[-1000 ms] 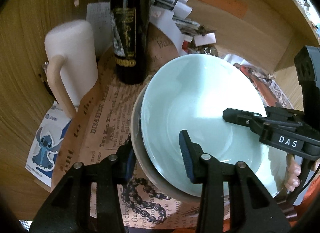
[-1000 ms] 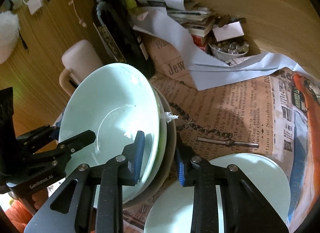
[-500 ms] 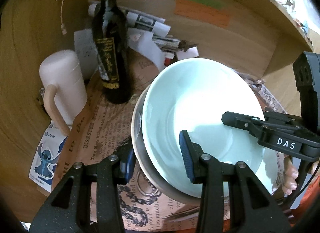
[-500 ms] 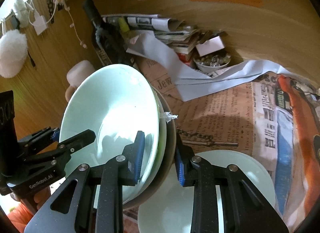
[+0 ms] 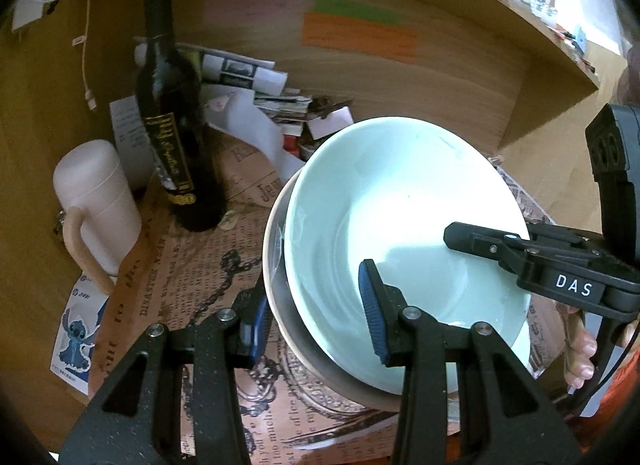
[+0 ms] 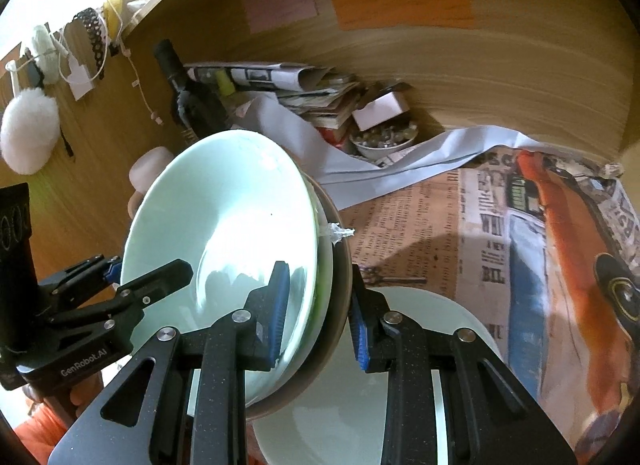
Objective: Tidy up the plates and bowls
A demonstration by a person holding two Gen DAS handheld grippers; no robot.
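A stack of dishes hangs in the air between both grippers: a pale green bowl (image 5: pixel 400 225) nested in a brown-rimmed bowl (image 5: pixel 276 265). My left gripper (image 5: pixel 316 313) is shut on the stack's left rim. My right gripper (image 6: pixel 316 313) is shut on the opposite rim, with the stack (image 6: pixel 224 233) tilted to its left. Another pale green plate (image 6: pixel 360 405) lies on the newspaper below the right gripper. The right gripper also shows in the left wrist view (image 5: pixel 520 249).
A dark wine bottle (image 5: pixel 172 125) and a white mug (image 5: pixel 96 201) stand to the left on newspaper (image 5: pixel 192 265). Piled papers and a small bowl of bits (image 6: pixel 384 141) sit by the wooden back wall (image 6: pixel 480 65).
Both grippers have risen with the stack held between them; the bottle, mug and tabletop now sit lower and farther away. The grips are unchanged.
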